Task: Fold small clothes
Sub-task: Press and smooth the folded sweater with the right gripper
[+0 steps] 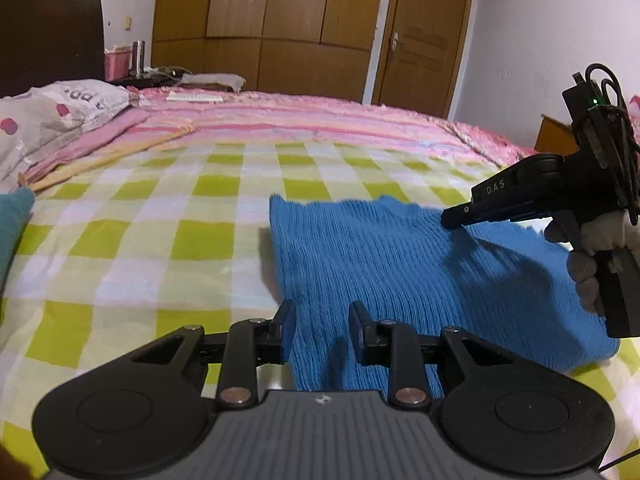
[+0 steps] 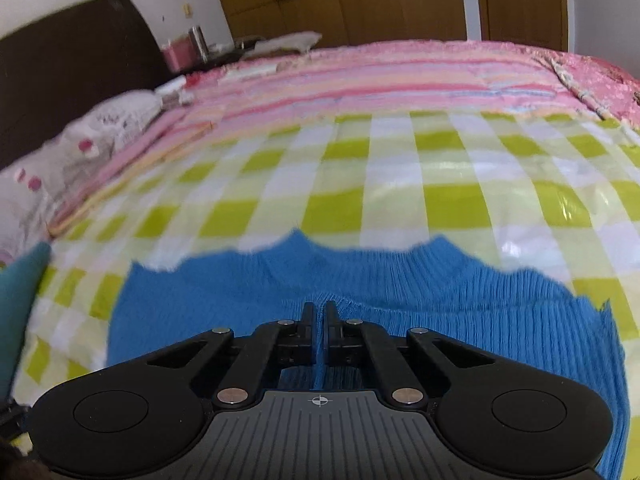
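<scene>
So we're pinching a ridge of the blue knit sweater (image 2: 400, 292) in the right gripper (image 2: 319, 312), jaws nearly together, probably to drag a fold over. The left gripper (image 1: 322, 320) is hovering wide apart over the sweater's near left edge. Ahead of both claws, the checkered sheet (image 1: 160, 216) is giving us plenty of room.

a blue ribbed knit sweater (image 1: 380, 264) lies flat and partly folded on the bed's green-and-white checked sheet (image 1: 160, 220), its neckline toward the far side, edges slightly rumpled.
</scene>
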`<state>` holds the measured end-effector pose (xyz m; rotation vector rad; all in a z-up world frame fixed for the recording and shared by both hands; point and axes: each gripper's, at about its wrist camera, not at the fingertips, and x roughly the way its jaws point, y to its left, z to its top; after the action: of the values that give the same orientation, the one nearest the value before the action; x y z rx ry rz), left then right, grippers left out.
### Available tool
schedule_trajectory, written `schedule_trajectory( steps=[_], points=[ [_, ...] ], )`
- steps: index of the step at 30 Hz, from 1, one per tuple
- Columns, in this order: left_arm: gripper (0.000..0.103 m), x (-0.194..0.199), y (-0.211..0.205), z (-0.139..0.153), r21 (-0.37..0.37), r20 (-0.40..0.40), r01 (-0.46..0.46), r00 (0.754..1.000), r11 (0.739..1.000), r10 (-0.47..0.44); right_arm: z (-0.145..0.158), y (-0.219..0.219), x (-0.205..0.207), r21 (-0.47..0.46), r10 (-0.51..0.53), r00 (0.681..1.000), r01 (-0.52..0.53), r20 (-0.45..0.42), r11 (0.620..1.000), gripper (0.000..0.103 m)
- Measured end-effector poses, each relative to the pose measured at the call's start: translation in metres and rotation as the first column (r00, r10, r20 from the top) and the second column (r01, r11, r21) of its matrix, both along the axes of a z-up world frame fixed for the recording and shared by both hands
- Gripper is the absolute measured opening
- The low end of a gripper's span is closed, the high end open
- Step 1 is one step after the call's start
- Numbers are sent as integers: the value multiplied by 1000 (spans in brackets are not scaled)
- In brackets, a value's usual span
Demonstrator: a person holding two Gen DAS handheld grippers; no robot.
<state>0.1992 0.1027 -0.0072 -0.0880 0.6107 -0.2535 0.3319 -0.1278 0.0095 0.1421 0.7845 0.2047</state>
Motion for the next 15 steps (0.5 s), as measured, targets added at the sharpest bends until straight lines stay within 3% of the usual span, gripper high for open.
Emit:
schedule_trajectory(
  steps=[3, 8, 15],
  points=[
    [34, 2, 0, -3, -11, -13, 5, 1000, 1000, -5, 4, -2, 4, 21, -32, 999, 31, 26, 999, 3],
    [36, 9, -7, -23, 37, -108, 25, 994, 999, -21, -21, 2, 16, -36, -47, 998, 45, -38, 998, 3],
    [37, 7, -4, -20, 30, -97, 8, 995, 1000, -5, -3, 5, 2, -54, -25, 1000, 25, -1, 998, 10]
  ],
)
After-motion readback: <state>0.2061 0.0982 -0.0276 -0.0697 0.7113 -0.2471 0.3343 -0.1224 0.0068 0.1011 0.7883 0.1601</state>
